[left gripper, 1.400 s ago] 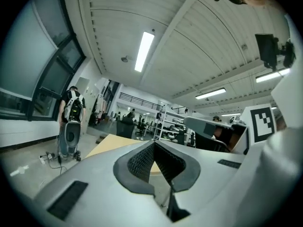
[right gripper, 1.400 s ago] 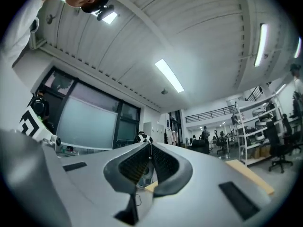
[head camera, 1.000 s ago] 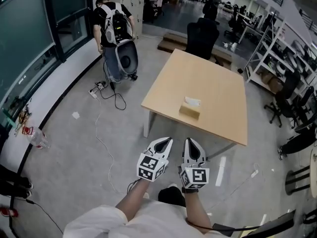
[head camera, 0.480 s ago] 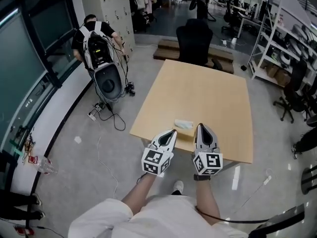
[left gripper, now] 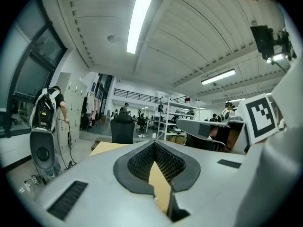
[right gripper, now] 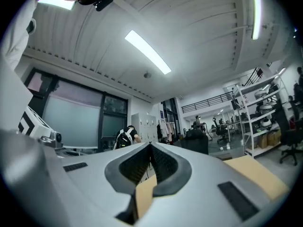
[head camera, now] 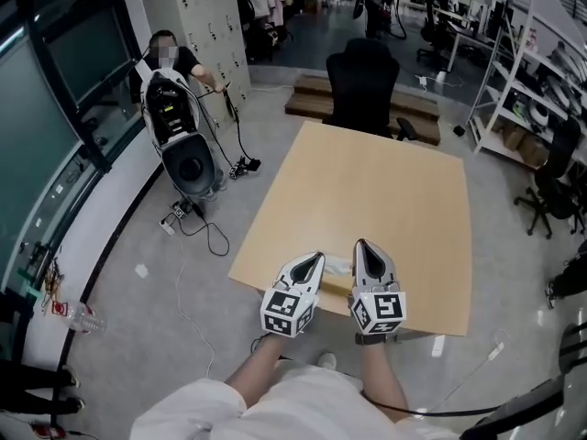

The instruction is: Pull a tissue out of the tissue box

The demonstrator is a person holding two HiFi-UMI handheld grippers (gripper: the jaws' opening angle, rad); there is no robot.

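Observation:
The tissue box (head camera: pixel 336 279) lies near the front edge of the tan wooden table (head camera: pixel 385 200), a white tissue sticking out of its top. In the head view it shows only in the gap between my two grippers. My left gripper (head camera: pixel 317 258) is just left of the box and my right gripper (head camera: pixel 360 245) just right of it, both pointing level across the table. In the left gripper view the left gripper (left gripper: pixel 154 144) has its jaws together with nothing in them. The right gripper (right gripper: pixel 150 146) looks the same in its own view.
A black office chair (head camera: pixel 364 81) stands at the table's far end. A person (head camera: pixel 174 58) bends over a grey machine (head camera: pixel 183 145) at the left, with cables (head camera: pixel 197 227) on the floor. Metal shelves (head camera: pixel 532 71) line the right side. A plastic bottle (head camera: pixel 78 317) lies by the window wall.
The table has come much closer. Both grippers have moved forward from over the floor to the table's front edge, and now flank the tissue box. Their jaws stayed together.

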